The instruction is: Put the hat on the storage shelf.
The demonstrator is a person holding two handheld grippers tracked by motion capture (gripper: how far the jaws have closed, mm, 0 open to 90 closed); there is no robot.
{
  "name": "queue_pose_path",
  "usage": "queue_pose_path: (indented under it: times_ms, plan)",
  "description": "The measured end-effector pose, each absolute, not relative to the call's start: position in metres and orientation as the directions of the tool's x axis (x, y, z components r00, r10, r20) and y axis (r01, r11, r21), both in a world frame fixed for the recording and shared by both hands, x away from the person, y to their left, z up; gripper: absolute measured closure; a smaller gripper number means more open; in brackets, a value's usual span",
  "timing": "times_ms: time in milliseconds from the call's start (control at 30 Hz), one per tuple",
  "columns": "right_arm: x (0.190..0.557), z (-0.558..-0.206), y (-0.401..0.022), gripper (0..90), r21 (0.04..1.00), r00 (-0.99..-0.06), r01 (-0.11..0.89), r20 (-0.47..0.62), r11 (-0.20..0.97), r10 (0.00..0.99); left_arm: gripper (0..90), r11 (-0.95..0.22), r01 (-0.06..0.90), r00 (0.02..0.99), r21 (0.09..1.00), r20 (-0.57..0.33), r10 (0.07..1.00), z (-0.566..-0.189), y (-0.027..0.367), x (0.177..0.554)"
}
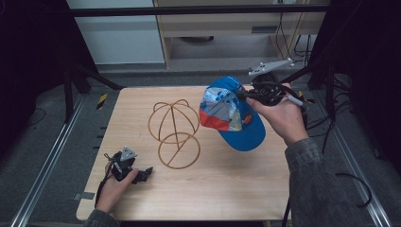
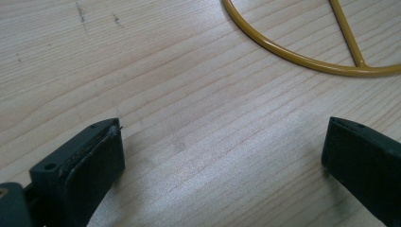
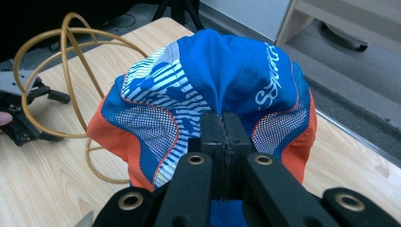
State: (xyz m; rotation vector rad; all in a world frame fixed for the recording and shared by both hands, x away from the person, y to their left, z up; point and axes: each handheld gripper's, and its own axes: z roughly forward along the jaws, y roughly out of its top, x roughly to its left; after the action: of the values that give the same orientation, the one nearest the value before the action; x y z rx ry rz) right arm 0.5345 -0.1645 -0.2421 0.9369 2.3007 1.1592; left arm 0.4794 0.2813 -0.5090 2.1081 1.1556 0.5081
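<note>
Counts: 1 cap, 1 wire hat stand, 2 grippers, 1 wooden table.

Right gripper (image 1: 247, 96): jaws clenched on the fabric of the blue baseball cap (image 1: 232, 113). In the right gripper view the two jaws meet with cloth pinched between them, bunching the cap (image 3: 213, 85) into a fold at the pinch point. The cap is lifted off the table (image 1: 227, 184), hanging over the right-hand part of it, brim pointing down toward the near side. Cap is blue with orange and white-striped mesh panels and white lettering on one side; the text is not readable. The person's right hand (image 1: 279, 116) wraps the gripper body; grey three-cornered plate sticks up behind it.

Wire hat stand (image 1: 174, 133): gold-coloured wire, a dome of crossed hoops on a stem over one round base ring with a cross spoke. It stands upright near table centre, just left of the cap. From the high view the cap's edge looks very close to the dome; cannot tell whether they touch. In the right gripper view the stand (image 3: 71, 61) sits behind and to the left of the cap.

Left gripper (image 1: 143, 174): released, jaws wide apart, nothing between them. It rests low at the near left part of the table, held by the left hand (image 1: 115, 188). Left gripper view shows bare wood grain between the two jaws and an arc of the stand's base ring (image 2: 302, 59) with its spoke ahead, apart from the jaws.
</note>
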Motion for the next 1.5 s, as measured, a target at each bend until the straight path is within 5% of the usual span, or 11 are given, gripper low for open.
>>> queue_pose_path:
  times_ms: [1500]
  plan:
    - [0.53, -0.203, -0.12, 90.0, 0.842, -0.739, 0.303, -0.088, 0.446, 0.668, 0.0, -0.385, 0.587, 0.533, 0.712, 0.018, 0.846, -0.509, 0.281, 0.479]
